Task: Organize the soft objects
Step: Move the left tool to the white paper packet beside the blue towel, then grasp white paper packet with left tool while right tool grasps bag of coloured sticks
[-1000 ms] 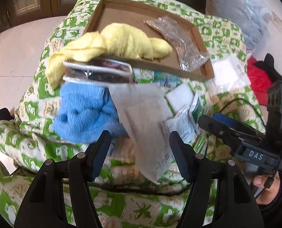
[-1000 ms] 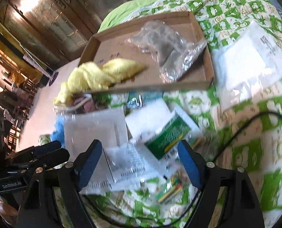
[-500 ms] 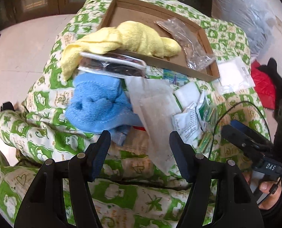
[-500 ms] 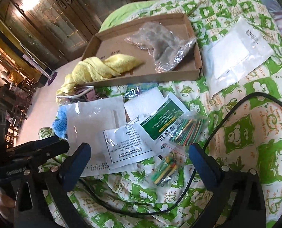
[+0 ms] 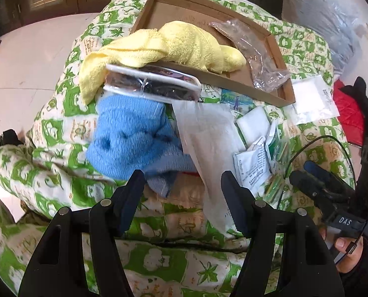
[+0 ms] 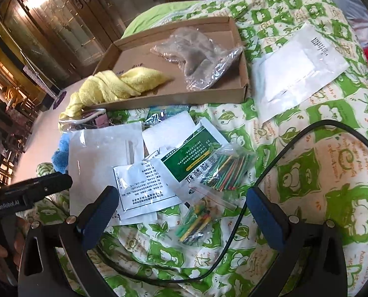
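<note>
Left wrist view: what lay ahead?
— Left gripper [image 5: 181, 185], jaws apart and empty, hung over a blue cloth [image 5: 132, 138]; beyond, a yellow towel [image 5: 174, 47] draped the cardboard tray [image 5: 279, 57], seemingly already sorted.
— And the right gripper [image 6: 181, 210]?
— Jaws had just opened wide, empty, above packets [image 6: 144, 188], perhaps readying another pick.

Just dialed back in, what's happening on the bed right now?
A person holds a gripper in each hand over a cluttered quilt. Neither grips anything: the left gripper hangs open above the blue cloth, and the right gripper has just opened wide over the paper packets. The yellow towel lies partly in the cardboard tray, beside a bagged grey item.
</note>
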Available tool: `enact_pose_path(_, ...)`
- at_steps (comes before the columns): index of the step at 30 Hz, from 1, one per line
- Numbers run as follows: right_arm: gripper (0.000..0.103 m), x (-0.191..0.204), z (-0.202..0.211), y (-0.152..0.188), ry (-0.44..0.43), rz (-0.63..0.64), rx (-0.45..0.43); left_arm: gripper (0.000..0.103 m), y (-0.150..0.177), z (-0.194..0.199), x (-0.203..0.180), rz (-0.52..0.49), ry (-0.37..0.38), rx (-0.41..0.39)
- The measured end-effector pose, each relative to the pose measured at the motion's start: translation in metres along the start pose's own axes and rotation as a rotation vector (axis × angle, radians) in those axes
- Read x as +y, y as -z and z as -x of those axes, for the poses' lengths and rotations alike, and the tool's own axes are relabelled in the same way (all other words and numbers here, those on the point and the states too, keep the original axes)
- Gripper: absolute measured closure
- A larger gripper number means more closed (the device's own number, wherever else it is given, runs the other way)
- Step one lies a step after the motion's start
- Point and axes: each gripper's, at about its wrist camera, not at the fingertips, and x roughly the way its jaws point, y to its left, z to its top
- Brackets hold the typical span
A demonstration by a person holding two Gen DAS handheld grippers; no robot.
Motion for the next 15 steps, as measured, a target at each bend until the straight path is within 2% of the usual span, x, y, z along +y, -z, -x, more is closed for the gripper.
enact_pose_path(5, 0.000, -0.005, 0.002, -0.005, 0.005, -0.008, 0.005, 0.038, -0.011, -0.015, -0.014, 0.006, 0.089, 0.047)
enact_pose_path(9, 0.000, -0.004, 0.003, -0.007, 0.022, 0.006, -0.008, 0.039, -0.023, -0.032, -0.023, -0.010, 0.041, 0.048)
enact_pose_path(11, 0.000, -0.005, 0.002, -0.007, 0.024, 0.006, -0.006, 0.053, -0.027, -0.031, -0.024, -0.003, 0.060, 0.026)
enact_pose_path(15, 0.000, -0.008, -0.001, -0.009, 0.026, -0.005, -0.004, 0.057, -0.033, -0.027, -0.027, 0.000, 0.117, 0.011)
